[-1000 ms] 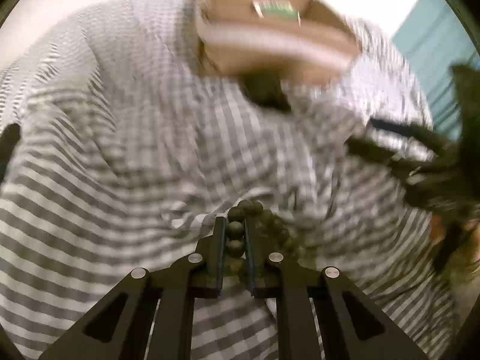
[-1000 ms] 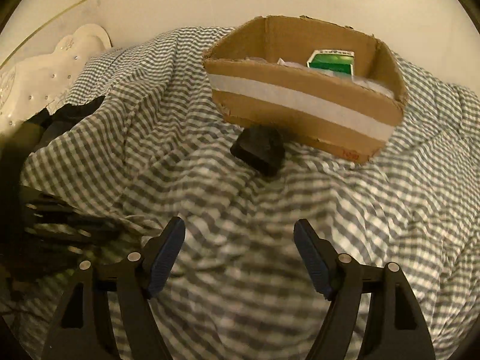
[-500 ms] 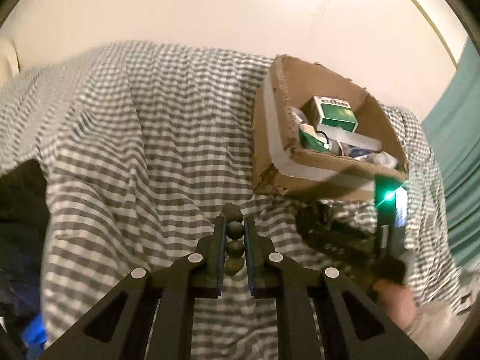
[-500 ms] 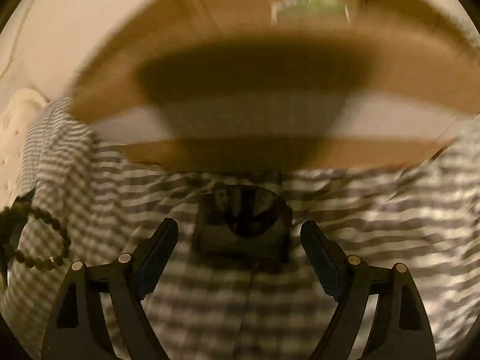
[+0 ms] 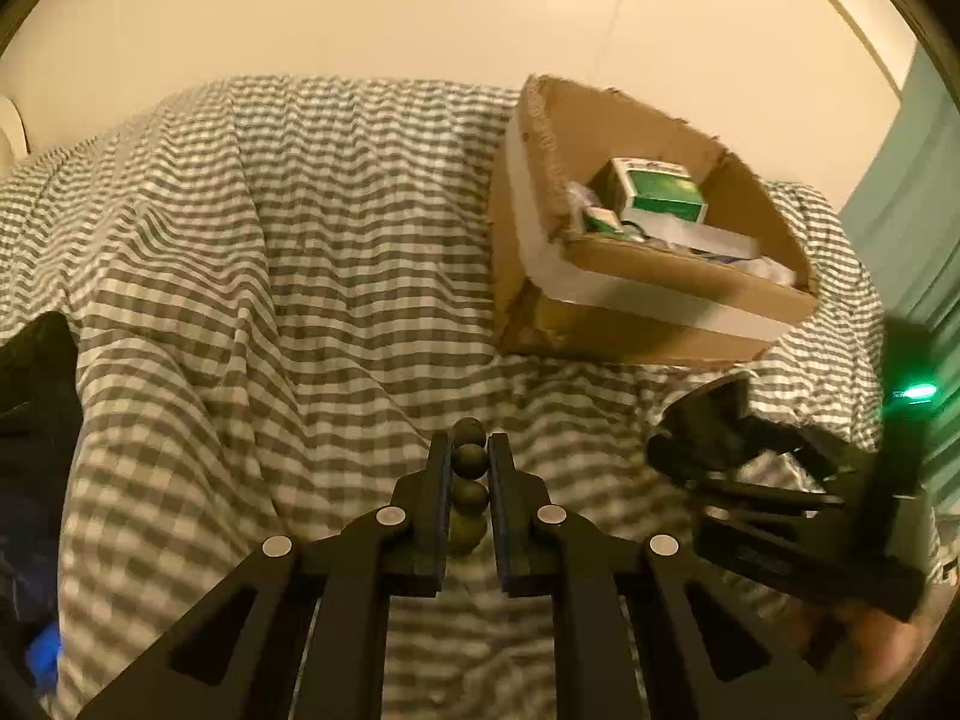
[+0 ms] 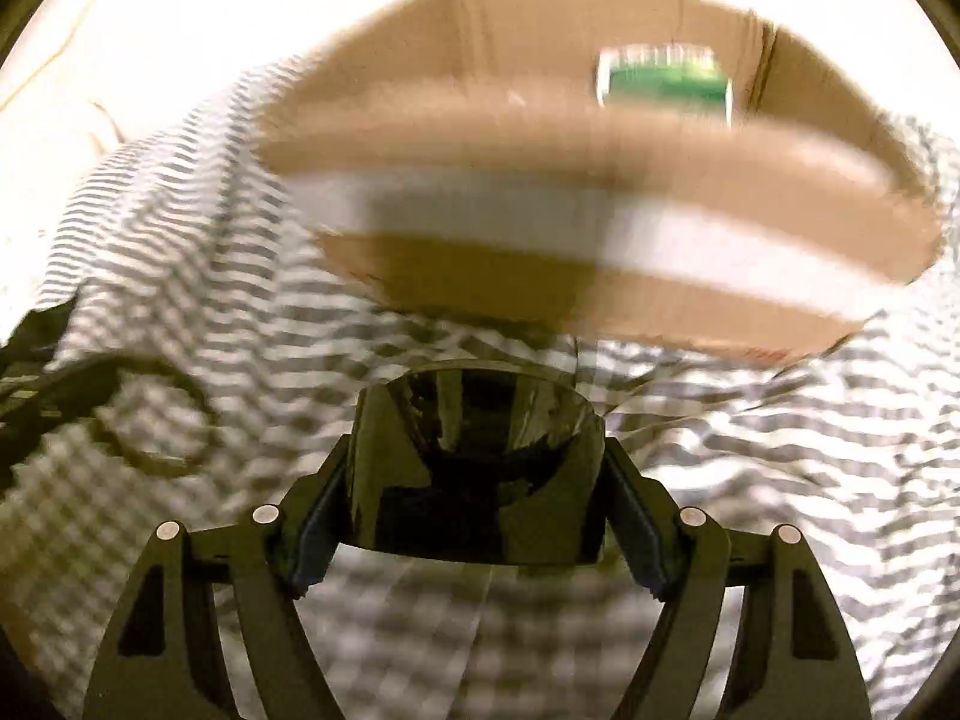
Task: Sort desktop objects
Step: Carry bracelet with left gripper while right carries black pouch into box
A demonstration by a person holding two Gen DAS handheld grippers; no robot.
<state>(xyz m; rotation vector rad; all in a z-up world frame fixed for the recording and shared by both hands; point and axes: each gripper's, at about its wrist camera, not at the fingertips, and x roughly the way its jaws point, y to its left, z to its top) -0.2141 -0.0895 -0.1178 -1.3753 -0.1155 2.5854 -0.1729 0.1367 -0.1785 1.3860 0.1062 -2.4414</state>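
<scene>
My right tongs [image 6: 477,534] have dropped around the glossy black object [image 6: 477,468], jaws closing on its sides. My left tongs [image 5: 469,474] stay clenched on the bead bracelet [image 5: 468,483]. Cardboard box [image 5: 672,324] ahead; both go in next, I reckon.

- A grey-and-white checked cloth [image 5: 312,276] covers the whole surface, lying in long folds and creases.
- A plain cream wall [image 5: 360,6] rises behind its far edge.
- A teal curtain [image 5: 912,198] hangs past its right edge.
- Something dark [image 5: 36,396] lies at its left edge.
</scene>
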